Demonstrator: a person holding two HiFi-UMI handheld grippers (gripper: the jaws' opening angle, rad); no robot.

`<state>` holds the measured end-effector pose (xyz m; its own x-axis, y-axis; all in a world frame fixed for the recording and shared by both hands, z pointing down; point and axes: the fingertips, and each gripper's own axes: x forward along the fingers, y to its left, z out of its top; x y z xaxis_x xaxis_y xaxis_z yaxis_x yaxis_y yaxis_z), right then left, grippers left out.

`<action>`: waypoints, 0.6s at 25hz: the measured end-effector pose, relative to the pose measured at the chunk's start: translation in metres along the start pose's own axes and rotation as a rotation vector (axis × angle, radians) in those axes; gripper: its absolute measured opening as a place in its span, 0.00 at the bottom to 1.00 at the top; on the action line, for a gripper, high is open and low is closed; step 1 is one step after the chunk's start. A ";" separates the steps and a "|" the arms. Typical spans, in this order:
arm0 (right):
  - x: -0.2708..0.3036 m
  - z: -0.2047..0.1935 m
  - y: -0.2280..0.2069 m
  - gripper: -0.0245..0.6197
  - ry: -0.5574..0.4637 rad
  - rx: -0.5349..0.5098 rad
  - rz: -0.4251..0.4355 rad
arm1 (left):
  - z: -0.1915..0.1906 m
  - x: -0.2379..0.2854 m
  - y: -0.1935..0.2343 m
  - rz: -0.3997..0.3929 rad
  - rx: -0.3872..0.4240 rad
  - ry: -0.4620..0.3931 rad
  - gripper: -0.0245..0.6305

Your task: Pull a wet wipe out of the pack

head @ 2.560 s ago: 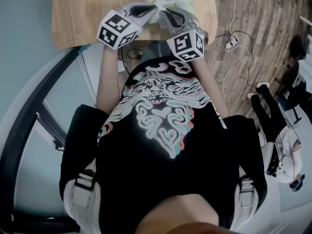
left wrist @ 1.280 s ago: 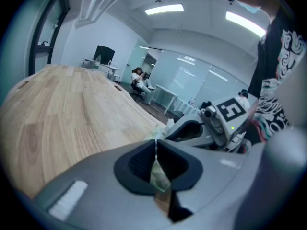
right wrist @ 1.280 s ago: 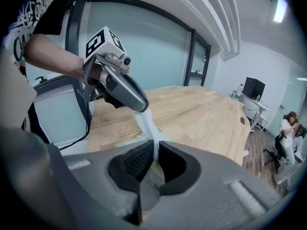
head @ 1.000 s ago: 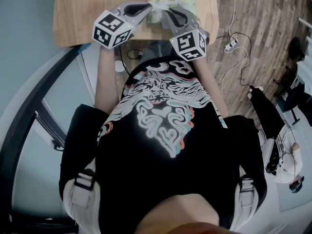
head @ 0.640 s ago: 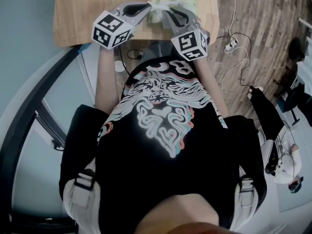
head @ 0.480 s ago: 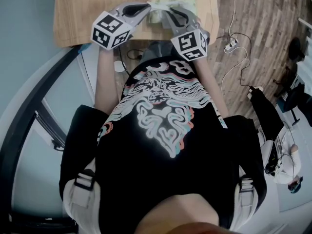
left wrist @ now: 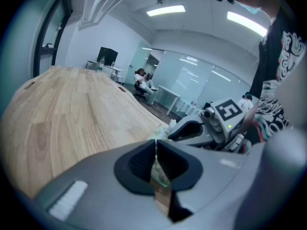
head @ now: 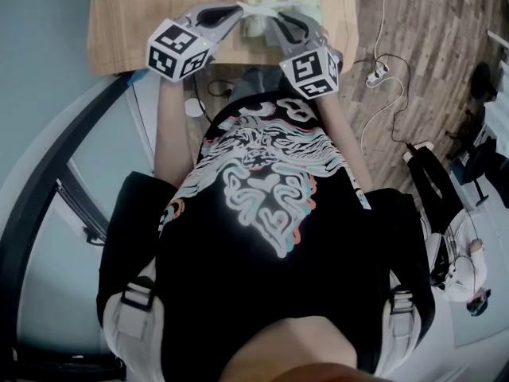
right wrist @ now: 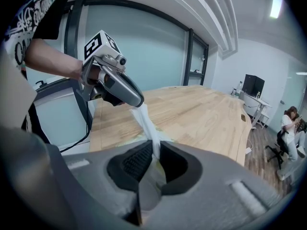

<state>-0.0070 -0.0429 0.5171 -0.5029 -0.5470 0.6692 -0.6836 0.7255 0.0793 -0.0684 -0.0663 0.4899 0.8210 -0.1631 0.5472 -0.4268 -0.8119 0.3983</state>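
The pale green wet wipe pack (head: 301, 3) lies near the front edge of the wooden table (head: 135, 22). My left gripper (head: 241, 9) is shut on the tip of a white wipe (right wrist: 146, 123), seen as a thin white strip between its pads (left wrist: 156, 145). The wipe stretches taut from the left gripper (right wrist: 138, 103) down to the pack. My right gripper (right wrist: 154, 150) is shut on the pack, whose cream-green surface fills the gap behind its jaws. In the head view the right gripper (head: 270, 18) sits just right of the left one, with their tips close together.
The table runs far back and to the left (left wrist: 72, 109). Right of it, cables and a plug (head: 378, 72) lie on the wood-plank floor. A monitor (right wrist: 252, 85) and seated people (right wrist: 290, 123) are in the background office. A glass wall stands behind the left gripper.
My left gripper has drifted slightly left, away from the pack, keeping its hold on the wipe. The right gripper has stayed put.
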 end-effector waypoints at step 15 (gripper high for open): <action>0.002 -0.007 -0.001 0.11 0.002 0.031 -0.002 | -0.008 -0.017 0.018 0.057 -0.008 0.014 0.04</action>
<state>-0.0039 -0.0418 0.5238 -0.5001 -0.5476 0.6709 -0.7008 0.7110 0.0579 -0.0933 -0.0733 0.4937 0.7895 -0.2012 0.5798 -0.4761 -0.7970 0.3718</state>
